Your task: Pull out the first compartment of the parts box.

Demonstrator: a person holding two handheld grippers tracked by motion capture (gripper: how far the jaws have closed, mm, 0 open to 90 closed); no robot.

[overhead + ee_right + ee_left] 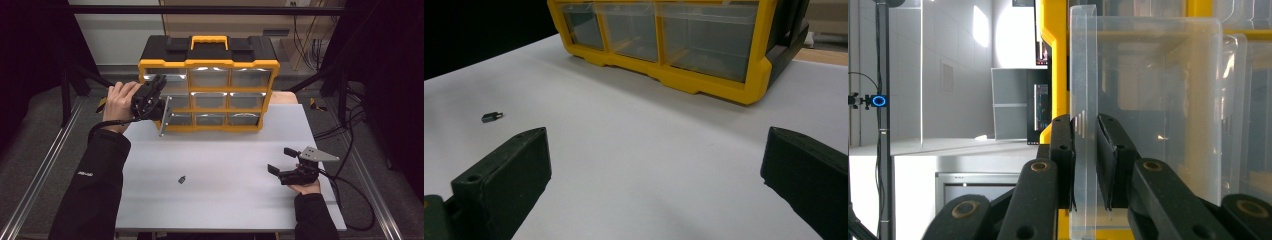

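Your left hand-held gripper [159, 86] is at the top-left corner of the yellow-and-black plastic organiser cabinet [208, 60], which stands at the far edge of the white worktop [225, 200]. In the left gripper view its jaws are closed almost fully on the front lip of a clear plastic drawer [1083, 75]. The pads [1063, 150] press the thin wall from both sides, and the drawer's box reaches back into the yellow frame.

Your right hand-held gripper [286, 161] rests low on the worktop near its right edge, jaws spread wide and holding nothing. A small dark metal part [182, 179] lies alone on the worktop, well apart from both grippers and from the cabinet.

The risk sits with the pinch. The lip is thin, smooth and transparent, so a pull that runs off the drawer's line could let it slide out from between the pads. A crooked pull could also jam the drawer in its slot, and then the whole cabinet might drag or tip toward you, since nothing braces it. If you draw the drawer fully out, it could drop from that narrow hold.
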